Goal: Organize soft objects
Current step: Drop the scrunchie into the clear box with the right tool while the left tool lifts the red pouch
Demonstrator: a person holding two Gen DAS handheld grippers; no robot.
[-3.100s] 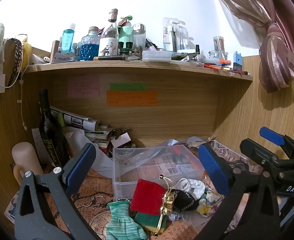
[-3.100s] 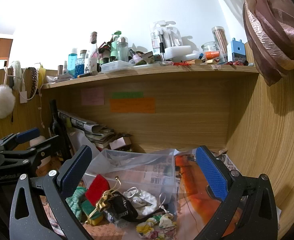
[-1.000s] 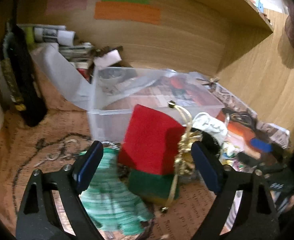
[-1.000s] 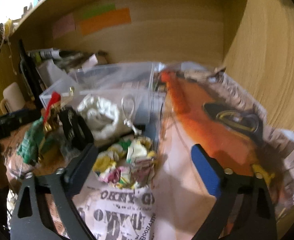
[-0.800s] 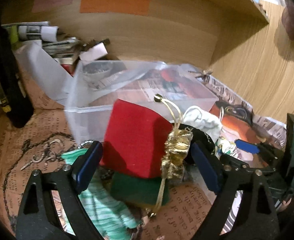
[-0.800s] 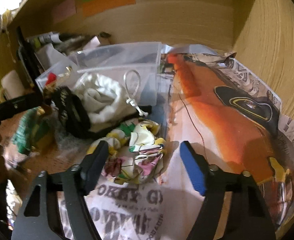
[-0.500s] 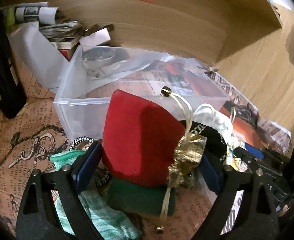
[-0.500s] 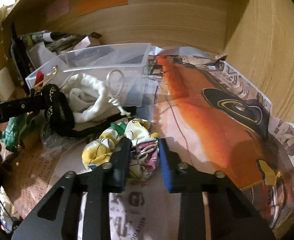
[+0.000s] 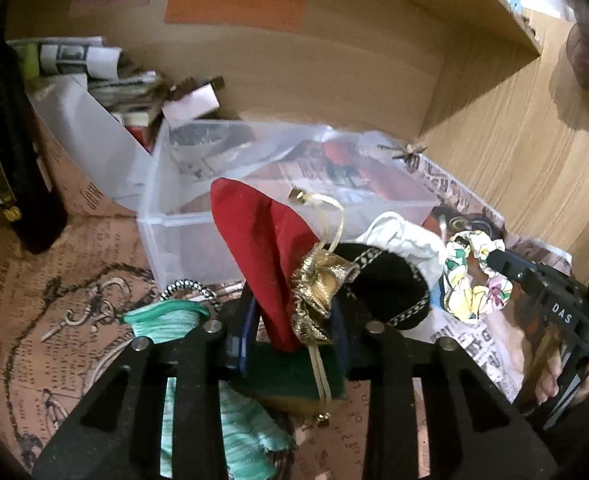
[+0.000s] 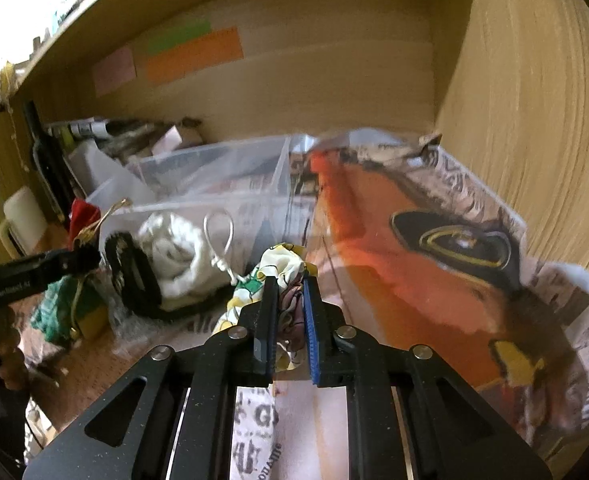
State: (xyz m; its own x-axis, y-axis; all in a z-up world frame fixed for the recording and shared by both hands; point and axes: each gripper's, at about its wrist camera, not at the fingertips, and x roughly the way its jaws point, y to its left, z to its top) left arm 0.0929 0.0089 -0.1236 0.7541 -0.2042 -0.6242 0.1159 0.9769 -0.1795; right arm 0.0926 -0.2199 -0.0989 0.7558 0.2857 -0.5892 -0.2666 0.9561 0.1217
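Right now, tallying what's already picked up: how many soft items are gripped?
2: the red pouch in the left gripper, the floral scrunchie in the right gripper. Others lie loose.

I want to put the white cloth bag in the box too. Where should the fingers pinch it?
Pinch the white cloth bag on its bunched top fold, coming from above, probably. It lies crumpled against the clear box, so the sides are crowded; its cord loop looks too thin.

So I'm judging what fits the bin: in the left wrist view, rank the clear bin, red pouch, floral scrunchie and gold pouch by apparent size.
1. clear bin
2. red pouch, though it sits nearer the camera
3. floral scrunchie
4. gold pouch; these last two look alike
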